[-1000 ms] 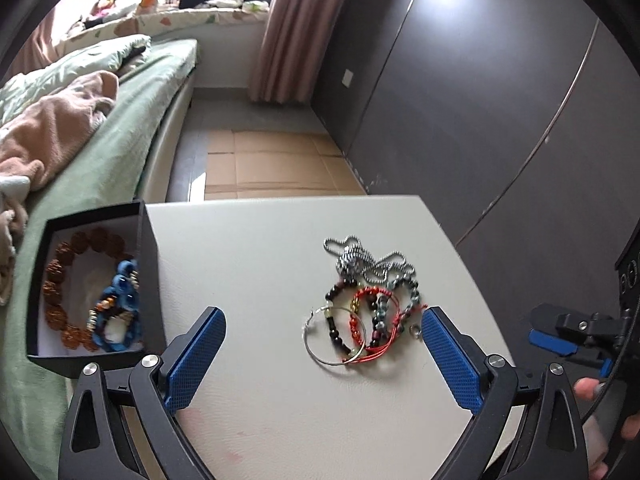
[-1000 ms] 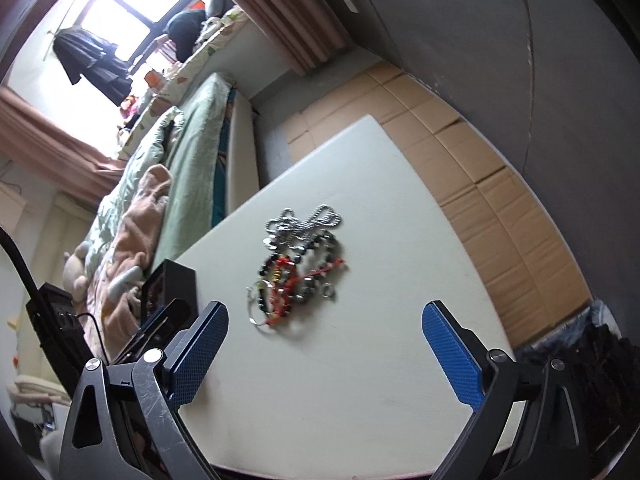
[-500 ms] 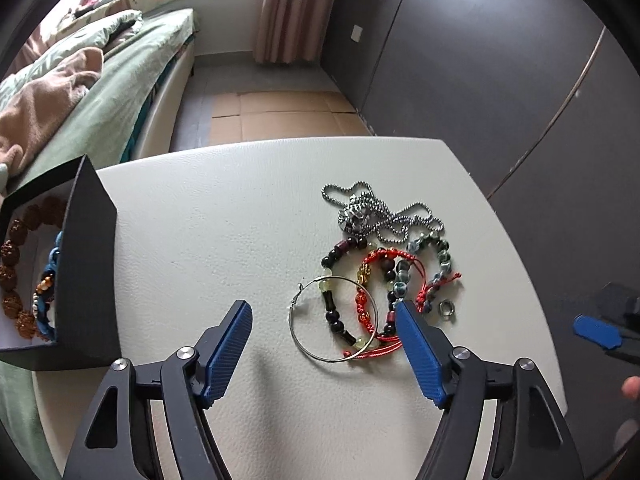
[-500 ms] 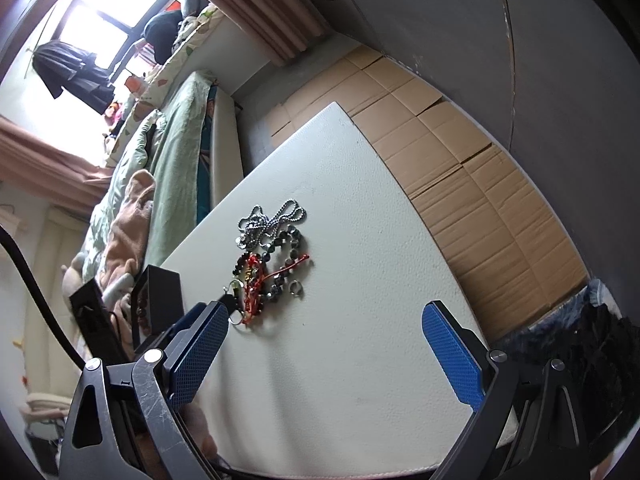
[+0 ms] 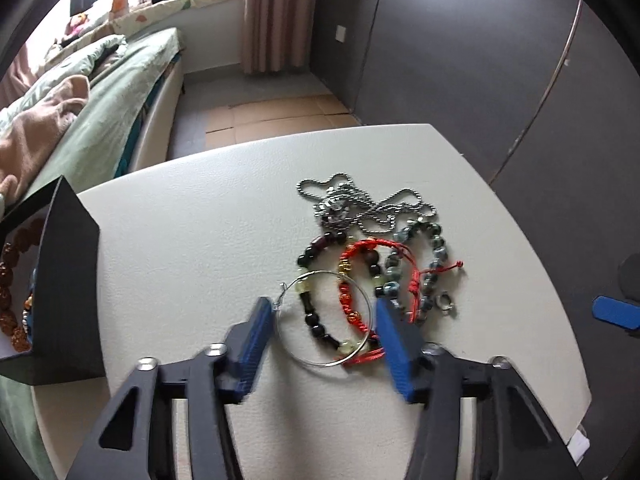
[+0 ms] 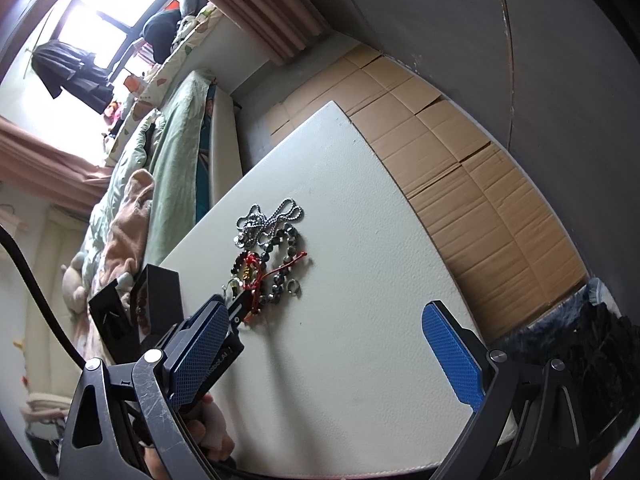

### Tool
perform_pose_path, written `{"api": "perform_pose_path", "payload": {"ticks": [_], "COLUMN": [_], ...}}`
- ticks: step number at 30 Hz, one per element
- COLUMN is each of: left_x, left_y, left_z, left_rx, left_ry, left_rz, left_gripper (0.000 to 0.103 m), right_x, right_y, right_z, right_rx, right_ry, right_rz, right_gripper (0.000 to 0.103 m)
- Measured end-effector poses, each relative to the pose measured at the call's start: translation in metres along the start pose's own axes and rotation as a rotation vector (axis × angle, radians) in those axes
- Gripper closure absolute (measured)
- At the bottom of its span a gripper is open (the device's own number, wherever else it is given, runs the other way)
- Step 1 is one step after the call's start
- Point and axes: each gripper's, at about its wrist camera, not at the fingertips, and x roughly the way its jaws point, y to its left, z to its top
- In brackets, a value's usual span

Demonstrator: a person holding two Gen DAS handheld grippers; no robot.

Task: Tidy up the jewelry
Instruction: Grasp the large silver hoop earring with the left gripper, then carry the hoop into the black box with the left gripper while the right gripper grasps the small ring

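Observation:
A pile of jewelry lies on the white table (image 5: 192, 220): a silver ball chain (image 5: 360, 204), a grey-blue bead bracelet (image 5: 436, 248), a red cord bracelet (image 5: 376, 245), a black bead bracelet (image 5: 316, 324), a thin silver hoop (image 5: 288, 344) and a small ring (image 5: 444, 303). My left gripper (image 5: 324, 316) is low over the pile's near side. Its jaws are closing, with the hoop and parts of the black and red bracelets between them; the pads stand just outside the hoop. My right gripper (image 6: 326, 320) hangs open over bare table, right of the pile (image 6: 272, 256), holding nothing.
An open black box (image 5: 68, 280) at the table's left edge holds a brown bead bracelet (image 5: 8, 272). A green-covered bed (image 5: 112, 100) runs beyond it. Flattened cardboard (image 6: 480, 184) covers the floor by the dark wall. A hand (image 6: 208, 440) grips the left tool.
My left gripper moved forward and down onto the pile's near side, and its jaws narrowed from wide open to just around the hoop. The right gripper stayed about where it was.

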Motion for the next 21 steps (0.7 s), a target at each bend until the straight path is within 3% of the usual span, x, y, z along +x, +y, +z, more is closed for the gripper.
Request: {"api": "perform_pose_path", "payload": {"ticks": [9, 18, 21], "left_x": [-0.004, -0.03, -0.037], "left_y": [0.01, 0.029, 0.037], "left_z": [0.002, 0.012, 0.014], "left_rx": [-0.032, -0.088, -0.107], "left_ry": [0.009, -0.041, -0.055], "left_rz": [-0.03, -0.064, -0.067], "left_gripper": [0.052, 0.053, 0.052], "right_x": [0.011, 0.027, 0.034], "right_y": [0.011, 0.023, 0.029], "right_z": [-0.005, -0.006, -0.005], "right_rx": [-0.04, -0.086, -0.106], "right_ry": [0.033, 0.046, 0.055], "right_rz": [-0.008, -0.04, -0.05], "right_gripper": [0.005, 0.006, 0.023]}}
